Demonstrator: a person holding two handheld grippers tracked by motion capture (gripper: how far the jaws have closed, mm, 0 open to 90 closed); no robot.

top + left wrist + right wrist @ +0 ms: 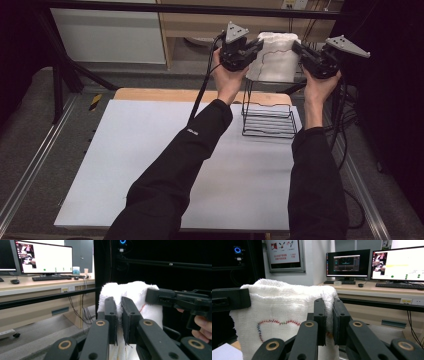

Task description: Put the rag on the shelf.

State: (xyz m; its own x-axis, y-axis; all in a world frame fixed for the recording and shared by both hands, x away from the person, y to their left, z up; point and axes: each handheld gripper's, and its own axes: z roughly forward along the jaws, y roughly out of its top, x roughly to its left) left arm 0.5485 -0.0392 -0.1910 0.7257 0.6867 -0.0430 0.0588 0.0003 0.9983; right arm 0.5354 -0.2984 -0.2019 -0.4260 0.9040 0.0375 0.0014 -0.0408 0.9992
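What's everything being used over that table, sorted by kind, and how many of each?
Grippers: 2, the left gripper and the right gripper, each shut on the towel
White towels: 1, the towel
Black wire racks: 1, the rack
Total: 4

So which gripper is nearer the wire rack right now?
Left, though only slightly. The left gripper holds the white towel up above the wire rack, over its left edge; the right gripper grips the towel's other end, out past the rack's right side.
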